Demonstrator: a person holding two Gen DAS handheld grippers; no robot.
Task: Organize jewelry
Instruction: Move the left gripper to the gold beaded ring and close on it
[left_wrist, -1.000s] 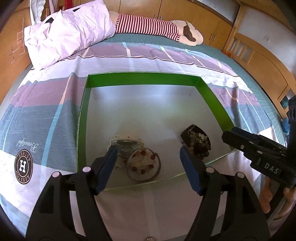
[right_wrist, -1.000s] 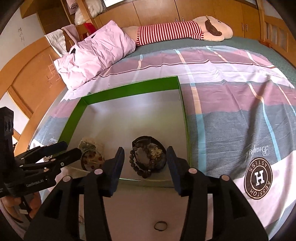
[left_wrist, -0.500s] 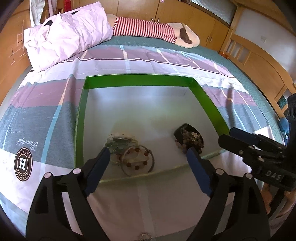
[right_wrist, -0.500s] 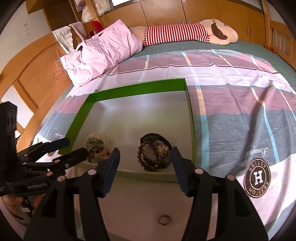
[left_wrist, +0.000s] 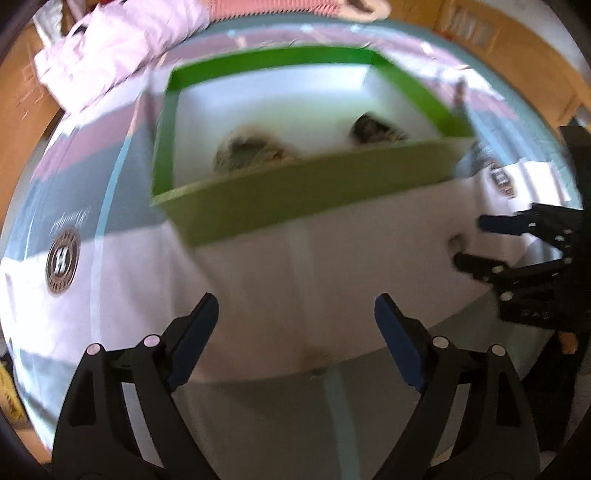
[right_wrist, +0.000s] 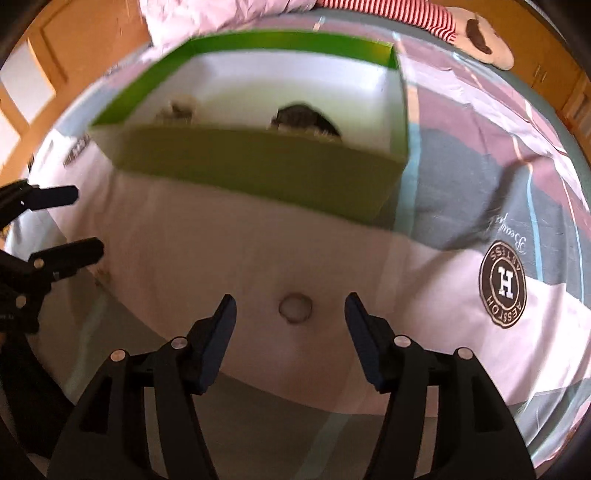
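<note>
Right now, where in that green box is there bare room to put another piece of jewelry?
The back of the green box, towards the pillow, is bare white floor. It is crowded at the near wall, where a pale jewelry pile and a dark bracelet pile lie. Outside, the white sheet in front is free apart from a small ring.

The left gripper (left_wrist: 295, 317), jaws wide and lately widening with nothing between, hangs over the bed (left_wrist: 280, 280). At twelve o'clock the green box (left_wrist: 303, 192); at three, the right gripper (left_wrist: 469, 242).
</note>
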